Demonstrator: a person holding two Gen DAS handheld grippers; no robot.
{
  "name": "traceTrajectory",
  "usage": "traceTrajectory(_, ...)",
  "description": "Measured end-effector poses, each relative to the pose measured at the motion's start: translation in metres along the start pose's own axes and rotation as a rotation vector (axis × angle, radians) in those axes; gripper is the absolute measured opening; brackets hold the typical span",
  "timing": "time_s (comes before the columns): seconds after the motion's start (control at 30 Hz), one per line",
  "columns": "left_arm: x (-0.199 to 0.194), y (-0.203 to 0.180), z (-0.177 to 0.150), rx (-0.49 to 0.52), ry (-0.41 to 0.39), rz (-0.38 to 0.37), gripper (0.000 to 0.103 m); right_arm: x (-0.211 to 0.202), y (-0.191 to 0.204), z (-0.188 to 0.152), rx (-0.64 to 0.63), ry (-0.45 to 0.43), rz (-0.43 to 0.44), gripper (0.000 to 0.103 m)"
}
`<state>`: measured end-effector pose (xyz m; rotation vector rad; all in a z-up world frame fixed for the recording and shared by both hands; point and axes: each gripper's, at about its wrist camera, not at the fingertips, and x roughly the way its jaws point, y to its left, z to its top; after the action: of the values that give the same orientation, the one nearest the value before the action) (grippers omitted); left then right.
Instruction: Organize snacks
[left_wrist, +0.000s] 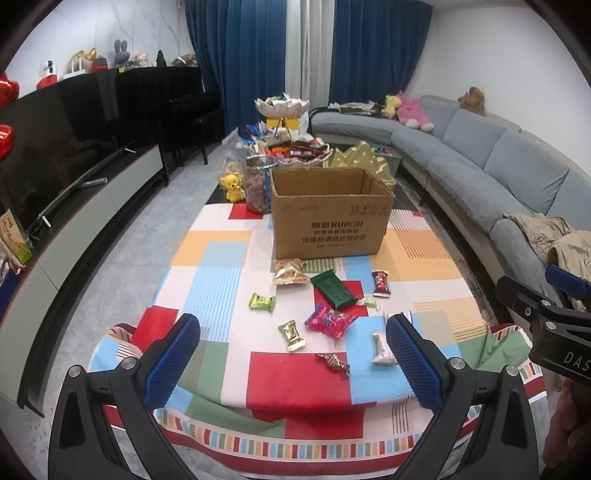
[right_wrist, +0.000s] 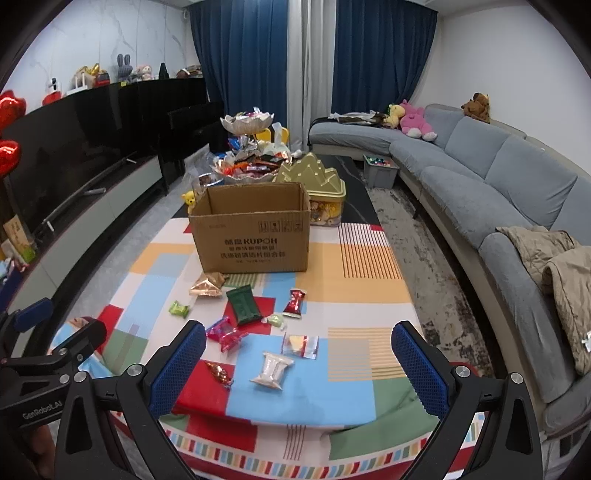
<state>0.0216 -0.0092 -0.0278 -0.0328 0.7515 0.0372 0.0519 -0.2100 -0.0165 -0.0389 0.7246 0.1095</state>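
An open cardboard box (left_wrist: 332, 218) (right_wrist: 253, 232) stands on the patchwork tablecloth (left_wrist: 236, 258) (right_wrist: 369, 266). Several wrapped snacks lie in front of it: a dark green bar (left_wrist: 332, 293) (right_wrist: 243, 304), a pink packet (left_wrist: 330, 323) (right_wrist: 225, 334), a gold pouch (left_wrist: 290, 271) (right_wrist: 207, 286), a red candy (left_wrist: 381, 283) (right_wrist: 294, 302), a light green candy (left_wrist: 262, 302) (right_wrist: 178, 308), and a silver-white packet (right_wrist: 272, 370) (left_wrist: 382, 349). My left gripper (left_wrist: 293, 363) and right gripper (right_wrist: 299, 363) both hover open above the table's near edge, nothing between their fingers.
Behind the box stand tiered dishes heaped with snacks (left_wrist: 291, 147) (right_wrist: 243, 166), a jar (left_wrist: 258, 184), a gold tin (right_wrist: 321, 184) and a yellow bear toy (left_wrist: 232, 186). A grey sofa (right_wrist: 480, 177) curves along the right; a TV cabinet (left_wrist: 74, 206) lines the left.
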Motion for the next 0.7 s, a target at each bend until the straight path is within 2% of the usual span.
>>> traceTrajectory(0.6,0.051,-0.017,-0.007,0.118,0.086,-0.027,0.102,0.06,0.003,-0.007,-0.008,0.143,0.043,0.102)
traceTrajectory(0.7,0.063,-0.018,-0.01,0.128,0.116,-0.042,0.101,0.073,0.004,-0.011,-0.006,0.191,0.062,0.097)
